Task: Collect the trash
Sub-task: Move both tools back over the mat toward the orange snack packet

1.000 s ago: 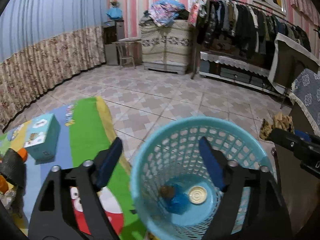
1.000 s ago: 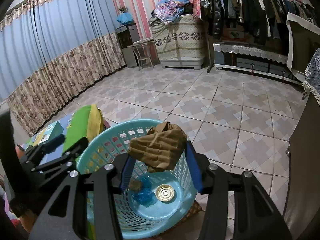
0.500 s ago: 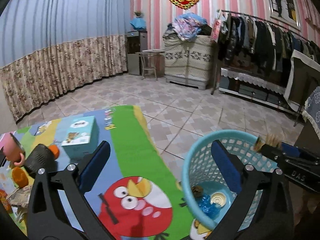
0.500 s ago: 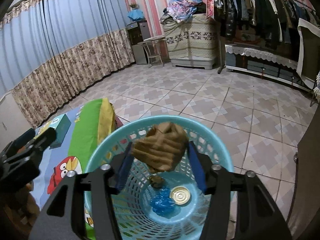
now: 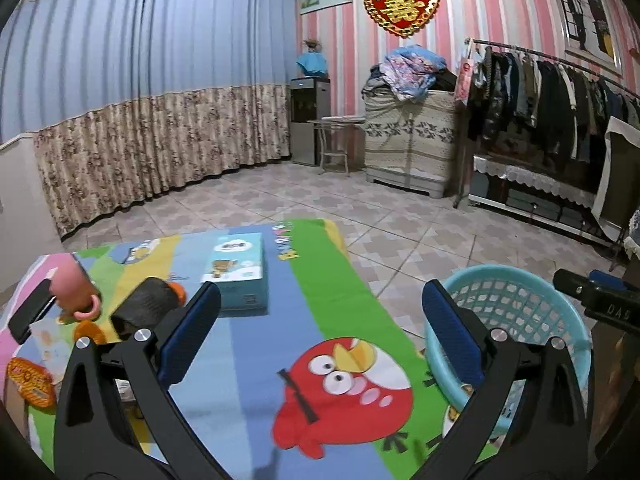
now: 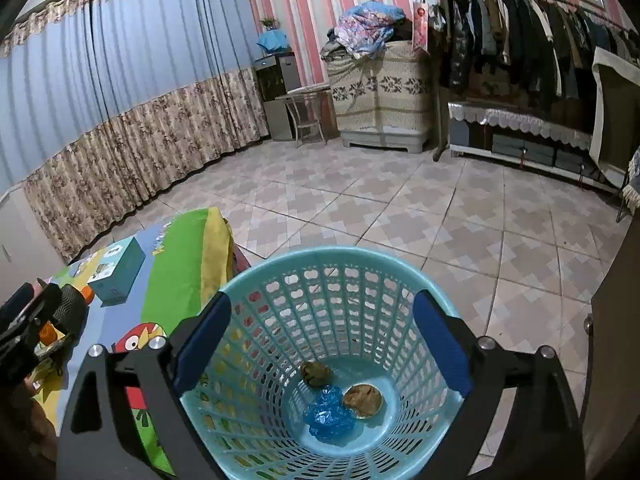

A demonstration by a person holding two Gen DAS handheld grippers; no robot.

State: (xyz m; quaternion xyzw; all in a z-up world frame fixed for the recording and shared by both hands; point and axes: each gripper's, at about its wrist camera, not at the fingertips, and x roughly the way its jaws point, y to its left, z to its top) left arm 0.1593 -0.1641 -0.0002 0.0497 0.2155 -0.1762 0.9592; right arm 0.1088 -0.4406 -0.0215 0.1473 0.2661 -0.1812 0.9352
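My right gripper (image 6: 322,308) hovers over the light blue mesh basket (image 6: 256,292); its jaws are opening and nothing is between them. On the basket's floor lie a crumpled brown paper (image 6: 362,398), a blue wrapper (image 6: 330,416) and a small brown lump (image 6: 316,374). My left gripper (image 5: 320,300) is open and empty above the cartoon mat (image 5: 280,320), with the basket (image 5: 516,308) to its right. Left of it sit a black roll (image 5: 146,304), a pink cup (image 5: 76,292) and an orange wrapper (image 5: 30,376).
A teal tissue box (image 5: 238,268) rests on the mat beyond the left fingers. A dark phone (image 5: 32,314) lies at the mat's left edge. Tiled floor stretches to floral curtains (image 5: 160,148), a covered cabinet (image 5: 408,140) and a clothes rack (image 5: 540,92). A dark panel borders the right edge.
The right jaws spread and the brown paper dropped from them to the basket's floor. The left gripper swung left from over the basket to over the mat.
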